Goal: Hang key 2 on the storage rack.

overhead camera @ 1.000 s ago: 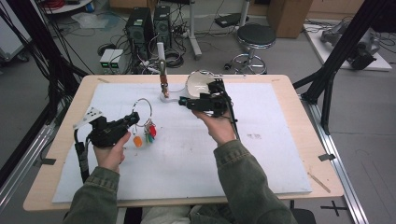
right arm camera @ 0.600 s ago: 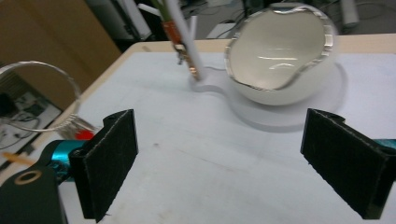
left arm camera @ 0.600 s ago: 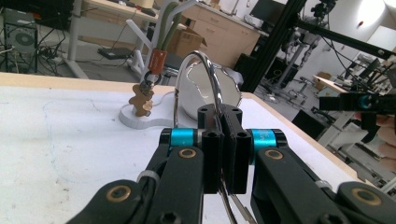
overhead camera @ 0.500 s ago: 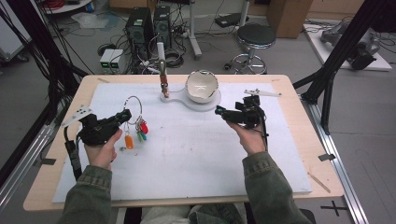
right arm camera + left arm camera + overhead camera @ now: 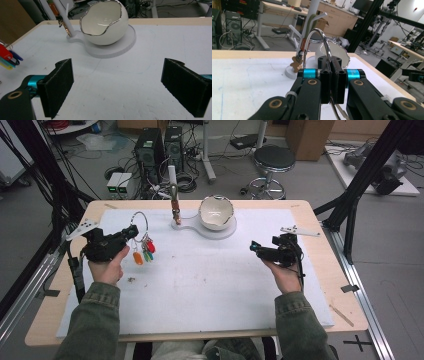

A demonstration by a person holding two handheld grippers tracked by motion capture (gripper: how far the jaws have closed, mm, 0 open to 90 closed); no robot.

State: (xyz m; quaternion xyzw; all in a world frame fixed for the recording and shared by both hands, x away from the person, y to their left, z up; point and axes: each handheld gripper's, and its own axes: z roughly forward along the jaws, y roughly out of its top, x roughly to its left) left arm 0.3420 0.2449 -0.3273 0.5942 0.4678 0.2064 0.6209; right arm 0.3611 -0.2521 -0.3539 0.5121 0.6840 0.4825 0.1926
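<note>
Left tongs (image 5: 131,232) clamp key ring (image 5: 140,222); right tongs (image 5: 254,248) wide open, empty; bowl (image 5: 216,212) beyond.

A wooden table (image 5: 320,220) carries a white mat (image 5: 210,280), on which stands a white egg-shaped bowl stand (image 5: 216,215).

No readable text, label or number anywhere.

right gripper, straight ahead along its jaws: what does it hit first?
Likely the white egg-shaped bowl on its round stand. The right gripper, jaws wide open and empty, points at it across bare white mat. Depth is unclear, so the stand's rim might come first.
</note>
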